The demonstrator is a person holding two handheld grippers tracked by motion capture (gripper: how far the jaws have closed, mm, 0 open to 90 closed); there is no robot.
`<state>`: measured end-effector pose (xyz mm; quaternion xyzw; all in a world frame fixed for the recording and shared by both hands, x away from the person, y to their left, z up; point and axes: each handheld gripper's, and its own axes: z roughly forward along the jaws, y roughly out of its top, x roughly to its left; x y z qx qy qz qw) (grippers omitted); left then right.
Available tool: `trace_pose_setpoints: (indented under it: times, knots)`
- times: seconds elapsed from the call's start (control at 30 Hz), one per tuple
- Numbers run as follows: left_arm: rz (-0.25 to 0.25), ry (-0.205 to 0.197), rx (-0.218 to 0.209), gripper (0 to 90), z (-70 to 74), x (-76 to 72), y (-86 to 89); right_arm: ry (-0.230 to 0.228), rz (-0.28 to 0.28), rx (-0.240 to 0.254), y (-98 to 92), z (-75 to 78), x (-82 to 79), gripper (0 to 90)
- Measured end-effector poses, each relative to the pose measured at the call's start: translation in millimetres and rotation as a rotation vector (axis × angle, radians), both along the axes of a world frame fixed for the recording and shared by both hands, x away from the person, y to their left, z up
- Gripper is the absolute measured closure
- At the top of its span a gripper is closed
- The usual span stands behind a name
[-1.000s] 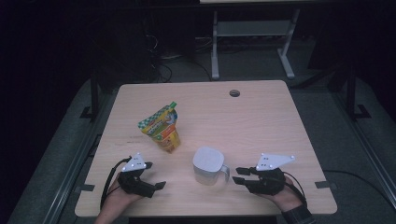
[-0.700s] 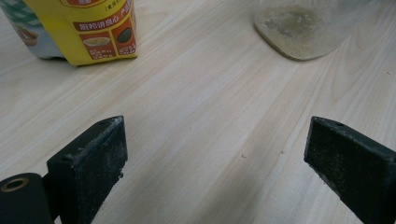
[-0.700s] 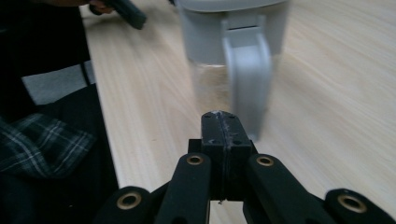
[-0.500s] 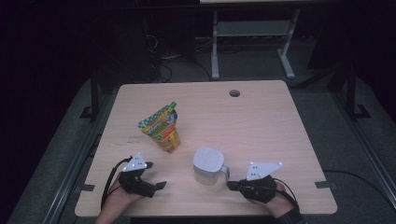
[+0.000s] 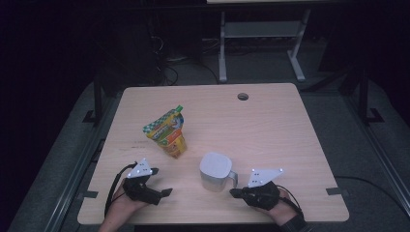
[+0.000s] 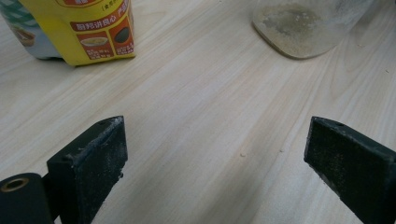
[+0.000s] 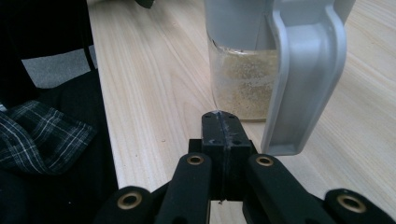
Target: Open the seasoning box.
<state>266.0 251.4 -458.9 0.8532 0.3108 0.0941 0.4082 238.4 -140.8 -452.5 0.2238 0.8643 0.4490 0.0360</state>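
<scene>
Closed right claw (image 7: 220, 122) beside jug handle (image 7: 303, 79)

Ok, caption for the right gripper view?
Shut right claw just short of the grey jug's handle, grains inside, on the wooden table.

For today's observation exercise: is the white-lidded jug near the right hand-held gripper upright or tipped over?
Upright. The jug stands on its base on the table, lid on top, handle vertical, grainy contents settled at the bottom.
</scene>
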Motion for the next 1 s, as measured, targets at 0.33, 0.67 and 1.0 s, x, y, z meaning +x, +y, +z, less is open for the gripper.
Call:
trace_pose_setpoints:
  times: [0.33,0.67,1.0]
  knots:
    - [-0.004,0.004,0.004,5.5,-0.7,-1.2,-0.7,-0.007,-0.047,0.002,-5.1,-2.3,5.8,89.8]
    - [-0.007,0.005,0.000,5.5,-0.3,-1.2,-1.1,-0.016,-0.068,0.000,-9.0,-2.5,10.2,89.8]
    - [-0.013,0.004,0.002,5.5,-0.7,-1.5,-2.6,-0.021,-0.124,0.008,-19.0,-1.5,23.5,89.9]
